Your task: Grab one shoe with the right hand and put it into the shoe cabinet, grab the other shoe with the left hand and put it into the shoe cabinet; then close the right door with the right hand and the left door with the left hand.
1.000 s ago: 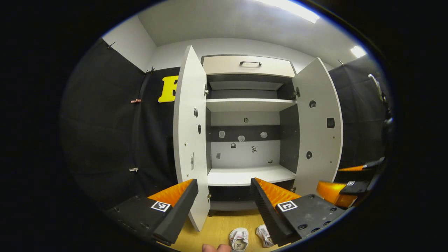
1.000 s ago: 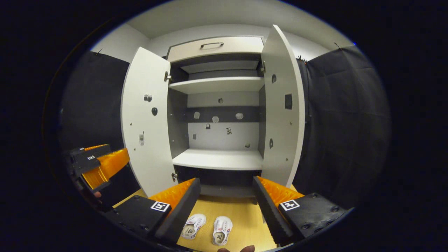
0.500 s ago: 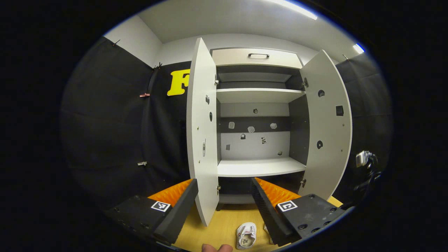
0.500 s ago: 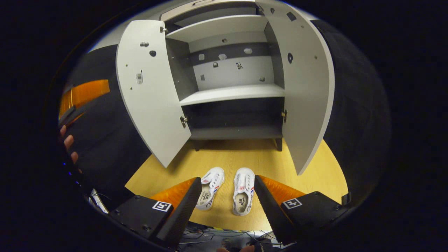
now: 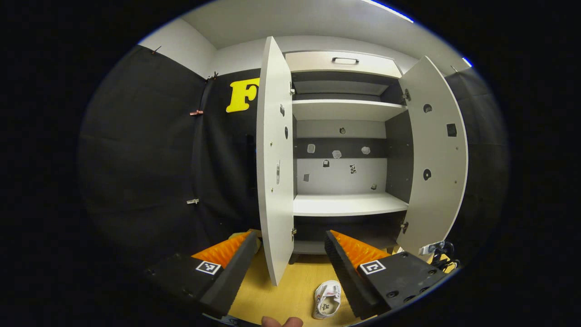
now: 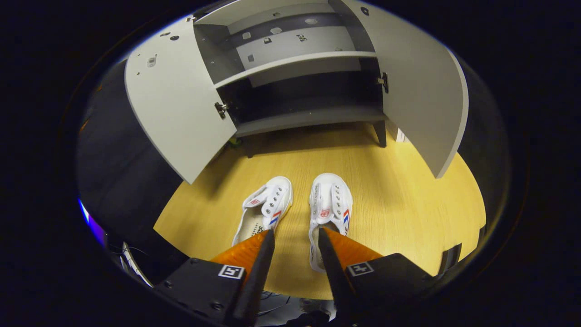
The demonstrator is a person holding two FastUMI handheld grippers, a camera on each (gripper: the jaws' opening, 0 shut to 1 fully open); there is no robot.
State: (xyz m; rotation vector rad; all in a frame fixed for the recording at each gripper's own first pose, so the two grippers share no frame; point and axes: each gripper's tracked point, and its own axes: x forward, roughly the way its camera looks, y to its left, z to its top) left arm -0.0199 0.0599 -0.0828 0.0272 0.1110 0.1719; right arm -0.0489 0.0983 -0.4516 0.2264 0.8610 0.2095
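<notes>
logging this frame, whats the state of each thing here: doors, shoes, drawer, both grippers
left door: open
right door: open
drawer: shut
left shoe: on the floor, not gripped
right shoe: on the floor, not gripped
left gripper: open, holding nothing
right gripper: open, above the shoes

Partly hidden shoes
In the right gripper view, hand-held gripper fingers [image 6: 338, 254] cover both white shoes' [image 6: 329, 204] heels at 6 o'clock.
</notes>
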